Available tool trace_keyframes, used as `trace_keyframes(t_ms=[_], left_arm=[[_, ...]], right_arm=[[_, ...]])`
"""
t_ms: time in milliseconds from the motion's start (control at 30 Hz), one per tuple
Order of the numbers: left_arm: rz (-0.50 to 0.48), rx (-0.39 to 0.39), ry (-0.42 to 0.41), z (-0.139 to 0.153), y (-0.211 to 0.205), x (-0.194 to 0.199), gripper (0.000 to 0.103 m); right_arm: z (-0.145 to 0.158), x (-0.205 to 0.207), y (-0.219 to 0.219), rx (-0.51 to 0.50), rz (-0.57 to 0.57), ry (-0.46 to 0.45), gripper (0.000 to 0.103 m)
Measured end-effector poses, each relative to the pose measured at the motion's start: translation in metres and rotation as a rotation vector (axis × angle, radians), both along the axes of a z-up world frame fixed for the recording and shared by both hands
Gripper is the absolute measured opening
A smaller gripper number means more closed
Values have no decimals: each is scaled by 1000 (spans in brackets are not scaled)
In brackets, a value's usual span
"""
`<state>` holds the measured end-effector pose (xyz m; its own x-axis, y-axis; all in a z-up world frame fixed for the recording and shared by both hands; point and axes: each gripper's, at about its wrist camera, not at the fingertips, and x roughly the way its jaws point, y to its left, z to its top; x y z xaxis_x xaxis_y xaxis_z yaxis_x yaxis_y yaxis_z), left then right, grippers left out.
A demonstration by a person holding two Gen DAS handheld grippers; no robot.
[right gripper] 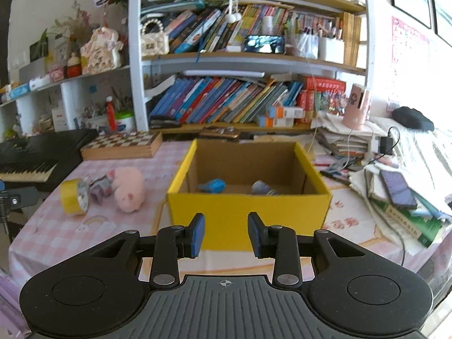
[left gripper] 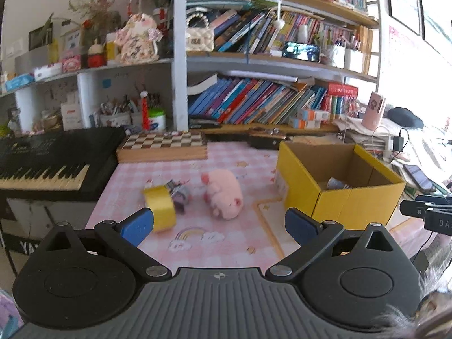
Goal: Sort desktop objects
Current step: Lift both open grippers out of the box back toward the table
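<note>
Desktop objects are partly sorted, as far as these views show.

From the left wrist, the left gripper [left gripper: 219, 224] has its jaws spread wide and holds nothing. A yellow tape roll [left gripper: 161, 207] stands on edge just ahead of its left finger, near the pad; whether they touch I cannot tell. Behind the roll lies a small purple-grey item [left gripper: 180, 193], too blurred to name. A pink plush pig [left gripper: 224, 193] lies ahead, between the two fingers' lines. The yellow box [left gripper: 339, 180] stands ahead and to the right, open on top, with one small thing showing inside.

From the right wrist, the right gripper [right gripper: 226, 234] is drawn in to its narrowest, its blue pads [right gripper: 199, 234] apart with only air between them, gripping nothing. The box sits directly ahead, just beyond the fingertips. Inside rest a blue object [right gripper: 213, 185] and a grey-blue object [right gripper: 262, 188]. Tape roll, purple item and pig lie on the pink checked table cover [right gripper: 42, 231] well off to the left.

My judgement: two things are put away; three remain on the cover.
</note>
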<state>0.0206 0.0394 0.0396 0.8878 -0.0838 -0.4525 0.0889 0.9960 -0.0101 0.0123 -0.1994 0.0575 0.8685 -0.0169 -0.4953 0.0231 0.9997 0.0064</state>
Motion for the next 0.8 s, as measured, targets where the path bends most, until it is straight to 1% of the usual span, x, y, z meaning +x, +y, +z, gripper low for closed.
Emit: trace_keyframes(t_ms=[267, 500, 667, 800], left_arm=[[27, 4, 45, -22, 14, -14, 100], [29, -6, 70, -30, 24, -20, 100], [7, -3, 97, -38, 26, -25, 100], [12, -11, 115, -42, 33, -26, 100]], right_arm=[[-21, -14, 33, -8, 44, 51, 34], [-32, -20, 54, 4, 88, 93, 34], [-40, -19, 68, 23, 127, 147, 34], [-43, -18, 81, 10, 167, 165, 34]])
